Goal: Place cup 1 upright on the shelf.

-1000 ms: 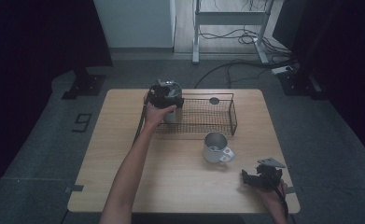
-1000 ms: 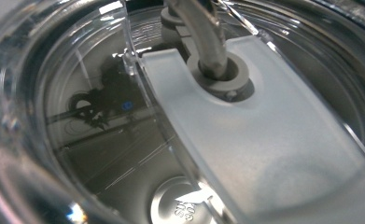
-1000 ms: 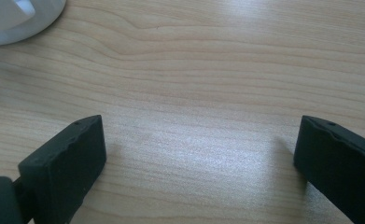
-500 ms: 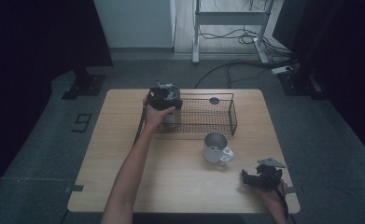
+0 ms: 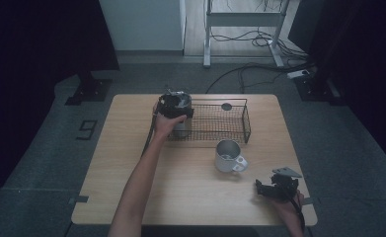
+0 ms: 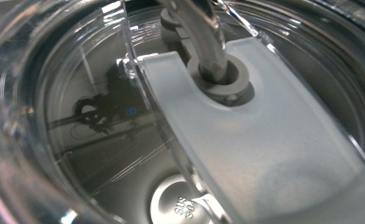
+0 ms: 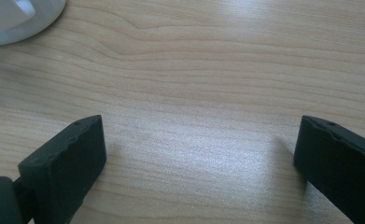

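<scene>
No change since earlier frame | left claw [image 5: 176, 104] atop tumbler [image 5: 181, 123]

"SUS" stamped on metal disc [image 6: 184, 207] inside clear-lidded tumbler [image 6: 40, 154], rest unreadable

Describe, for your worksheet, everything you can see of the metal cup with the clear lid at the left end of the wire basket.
The lidded cup stands upright at the left end of the black wire basket, at the far side of the wooden table. Its body looks like steel. The left gripper sits over its top. Up close, the lid is clear plastic with a frosted slider and a metal straw through a grey ring.
</scene>
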### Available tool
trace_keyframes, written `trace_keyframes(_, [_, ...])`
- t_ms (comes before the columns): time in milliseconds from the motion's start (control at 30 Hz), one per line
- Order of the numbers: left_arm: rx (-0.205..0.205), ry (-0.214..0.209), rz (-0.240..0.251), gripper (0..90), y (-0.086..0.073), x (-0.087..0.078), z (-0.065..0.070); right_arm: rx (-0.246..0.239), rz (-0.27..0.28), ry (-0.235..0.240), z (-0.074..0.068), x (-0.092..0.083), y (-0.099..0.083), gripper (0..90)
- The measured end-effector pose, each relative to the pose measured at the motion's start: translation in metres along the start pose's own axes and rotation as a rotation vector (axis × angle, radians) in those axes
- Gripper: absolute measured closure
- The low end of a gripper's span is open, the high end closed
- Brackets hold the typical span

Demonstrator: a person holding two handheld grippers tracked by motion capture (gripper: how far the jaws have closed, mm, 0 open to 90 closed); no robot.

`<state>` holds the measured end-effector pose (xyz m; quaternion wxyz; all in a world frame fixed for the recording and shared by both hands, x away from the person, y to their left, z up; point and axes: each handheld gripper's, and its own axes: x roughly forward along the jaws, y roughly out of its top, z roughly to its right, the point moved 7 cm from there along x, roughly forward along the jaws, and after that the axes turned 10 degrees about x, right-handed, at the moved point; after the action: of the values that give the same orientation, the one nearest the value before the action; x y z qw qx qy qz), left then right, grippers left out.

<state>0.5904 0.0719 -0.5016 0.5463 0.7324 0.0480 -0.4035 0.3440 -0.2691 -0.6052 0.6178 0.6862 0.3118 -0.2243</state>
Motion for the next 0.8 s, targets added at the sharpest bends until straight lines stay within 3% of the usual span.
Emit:
trace_keyframes(200, [-0.013, -0.005, 0.009, 3.8, -0.0014, -0.0010, -0.0022, 0.000, 0.001, 0.000, 0.0001, -0.0002, 0.0000, 2.6])
trace_keyframes(800, [0.009, 0.001, 0.043, 1.8, -0.0041, -0.0069, 0.0022, 0.000, 0.001, -0.001, 0.0002, -0.0002, 0.0000, 2.6])
